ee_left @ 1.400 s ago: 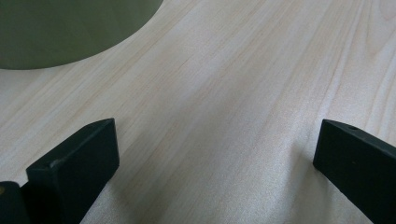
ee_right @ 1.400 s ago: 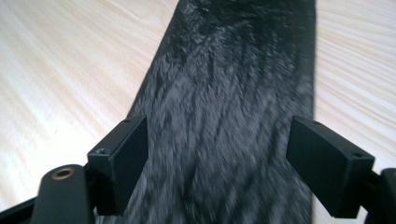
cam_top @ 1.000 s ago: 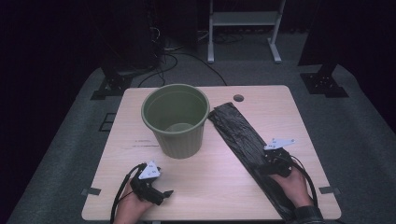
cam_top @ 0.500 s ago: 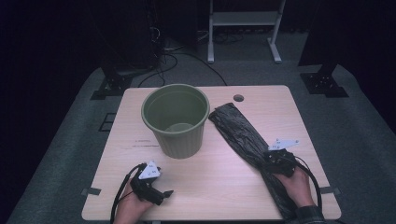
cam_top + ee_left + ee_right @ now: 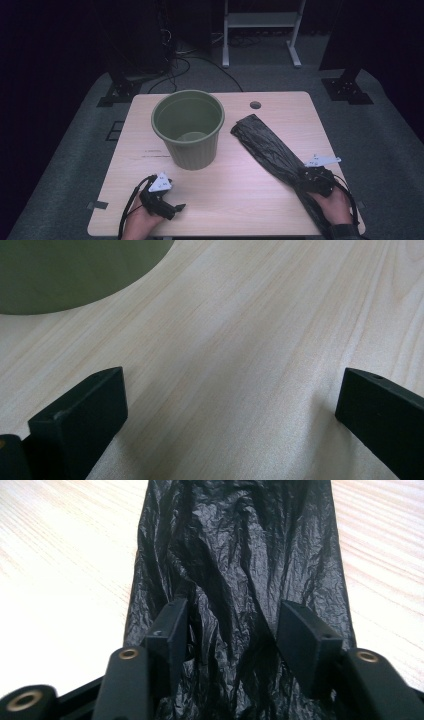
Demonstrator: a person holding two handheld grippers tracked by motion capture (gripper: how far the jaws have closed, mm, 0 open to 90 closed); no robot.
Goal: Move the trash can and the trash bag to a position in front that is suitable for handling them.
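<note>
The black bin bag [image 5: 272,150] was lying flat and crumpled on the right half of the wooden table [image 5: 235,195], stretched on a diagonal from near the middle of the table down to the front right corner, where the person's right hand [image 5: 334,207] was. Biggest thing in the room though was that table itself, pale wood with a small round hole [image 5: 255,105] near the far edge. Next up, a green ribbed wastebasket [image 5: 189,130] stood upright left of center, looked like nothing in it, and well apart from the bag. Then the grippers. The right gripper [image 5: 232,630] sat on the near end of the bag, jaws about halfway apart after a bit of closing and reopening, with wrinkled plastic bunched up between them; from the right gripper view the pads seemed to sit against the folds without really pinching them, so I'd call it not clamped. The left gripper [image 5: 179,206] rested at the front left of the table, near the basket's base, jaws spread wide with only bare wood between them, not touching anything else.
</note>
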